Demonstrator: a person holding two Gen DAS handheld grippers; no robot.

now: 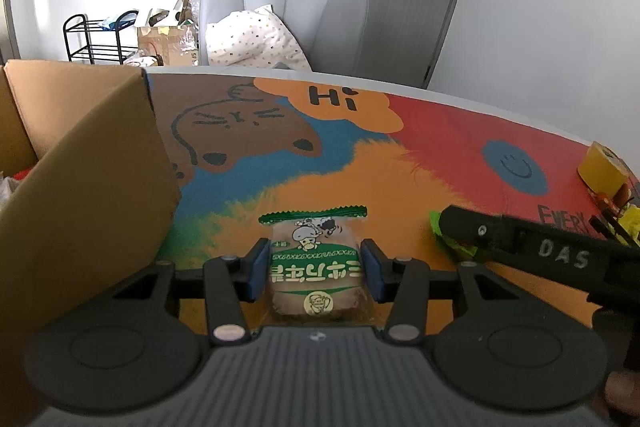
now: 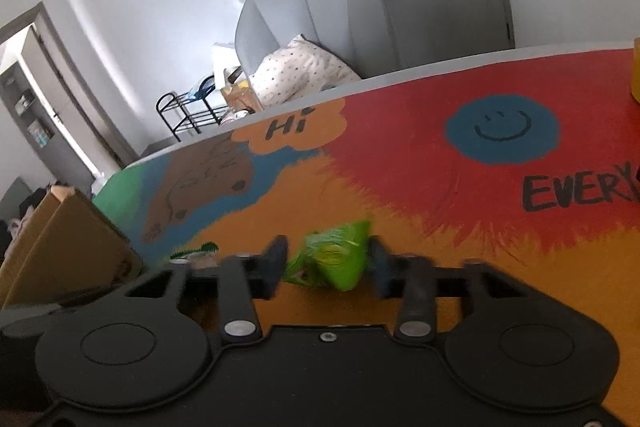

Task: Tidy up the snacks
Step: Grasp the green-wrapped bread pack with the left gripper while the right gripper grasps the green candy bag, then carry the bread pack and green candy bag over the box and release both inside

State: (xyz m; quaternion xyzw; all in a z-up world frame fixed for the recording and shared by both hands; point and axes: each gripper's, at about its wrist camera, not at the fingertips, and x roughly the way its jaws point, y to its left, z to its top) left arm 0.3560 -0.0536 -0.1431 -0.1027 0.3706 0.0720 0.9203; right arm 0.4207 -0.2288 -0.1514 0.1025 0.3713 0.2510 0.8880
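Both tongs are down on the painted bench, each at a snack. The left tongs pinch the sides of a green-and-clear wrapped cake lying flat near the bench's near edge, just beside the open cardboard box at the left end. The right tongs bracket a bright green packet; blur hides whether the pads bite yet. My advice: firm both grips before lifting, raise straight up, then clear the box's wall before letting go inside.
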